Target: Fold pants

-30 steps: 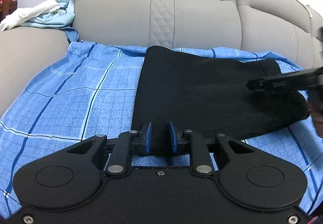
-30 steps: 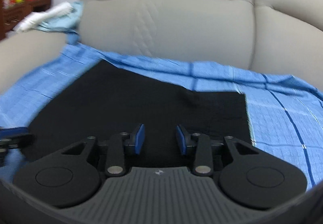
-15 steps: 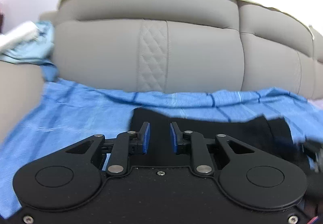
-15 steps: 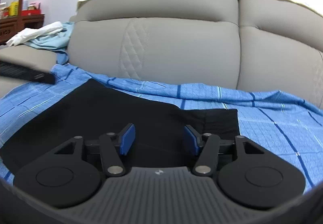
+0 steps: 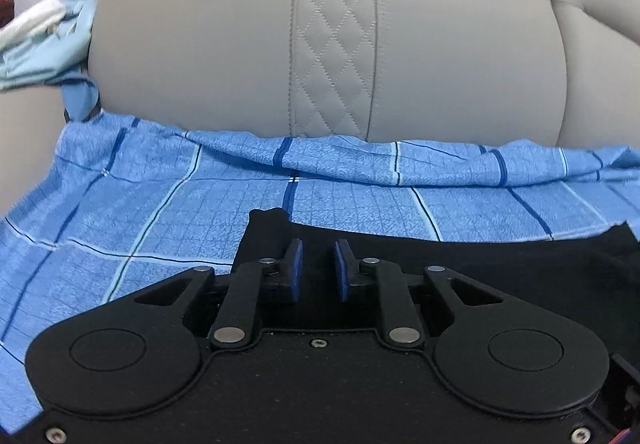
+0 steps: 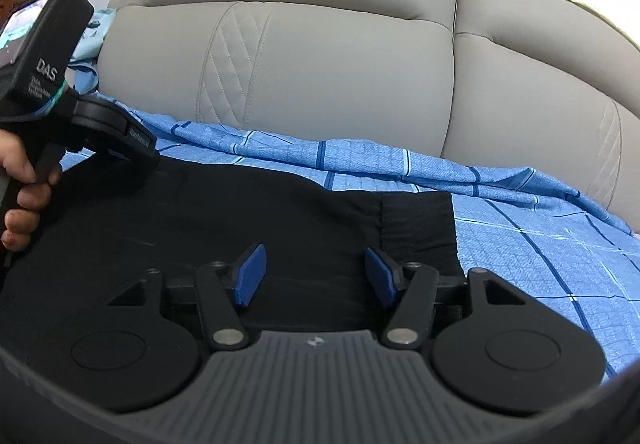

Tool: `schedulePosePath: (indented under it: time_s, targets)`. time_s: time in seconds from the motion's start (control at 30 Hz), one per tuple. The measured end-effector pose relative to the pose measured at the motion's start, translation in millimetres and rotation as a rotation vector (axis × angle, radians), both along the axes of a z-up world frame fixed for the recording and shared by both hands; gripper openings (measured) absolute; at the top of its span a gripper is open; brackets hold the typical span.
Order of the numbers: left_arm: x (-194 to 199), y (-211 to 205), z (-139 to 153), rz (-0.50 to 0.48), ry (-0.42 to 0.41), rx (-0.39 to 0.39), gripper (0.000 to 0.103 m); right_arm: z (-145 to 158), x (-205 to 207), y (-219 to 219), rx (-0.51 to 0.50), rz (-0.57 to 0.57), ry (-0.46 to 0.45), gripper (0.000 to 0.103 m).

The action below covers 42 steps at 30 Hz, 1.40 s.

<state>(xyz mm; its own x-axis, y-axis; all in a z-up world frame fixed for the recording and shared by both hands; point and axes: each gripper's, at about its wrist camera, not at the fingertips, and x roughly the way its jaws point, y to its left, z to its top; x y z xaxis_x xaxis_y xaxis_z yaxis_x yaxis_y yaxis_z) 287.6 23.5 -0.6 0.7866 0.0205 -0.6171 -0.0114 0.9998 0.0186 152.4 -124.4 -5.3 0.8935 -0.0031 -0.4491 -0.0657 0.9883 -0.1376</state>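
Observation:
Black pants (image 6: 240, 212) lie folded on a blue checked sheet (image 6: 540, 244) over the sofa seat. My left gripper (image 5: 317, 244) is shut on the pants' edge (image 5: 480, 256), with a black corner poking up just beyond its blue pads. In the right wrist view the left gripper (image 6: 148, 148) sits at the far left corner of the pants, and a hand (image 6: 20, 172) grips its handle. My right gripper (image 6: 312, 252) hovers over the near right part of the pants, jaws wide open and nothing pinched between its pads.
The grey sofa backrest (image 5: 320, 44) rises close behind the sheet. A heap of light blue and white clothes (image 5: 36, 40) lies on the armrest at the left. Bare sheet (image 5: 140, 212) stretches left of the pants, and more to their right.
My left gripper has travelled toward the sofa back, bringing the pants' edge with it, and has come into the right wrist view. The right jaws have widened; the right gripper stayed in place.

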Motion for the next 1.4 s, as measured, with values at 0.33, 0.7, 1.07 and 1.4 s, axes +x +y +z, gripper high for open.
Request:
schedulePosePath:
  time_s: [0.33, 0.7, 1.07, 1.4]
  targets:
    - [-103, -4, 34, -0.026, -0.045, -0.004, 0.064, 26, -63, -20, 0.12, -0.009, -0.074, 0.087]
    - [-214, 7, 26, 0.049, -0.014, -0.031, 0.09, 16, -131, -27, 0.156, -0.012, -0.067, 0.103]
    - [-252, -1, 2, 0.056, 0.03, -0.004, 0.101, -4, -149, -28, 0.128, -0.025, -0.005, 0.103]
    - [-246, -4, -11, 0.05, 0.055, -0.009, 0.103, -23, -142, -23, 0.086, -0.04, 0.049, 0.103]
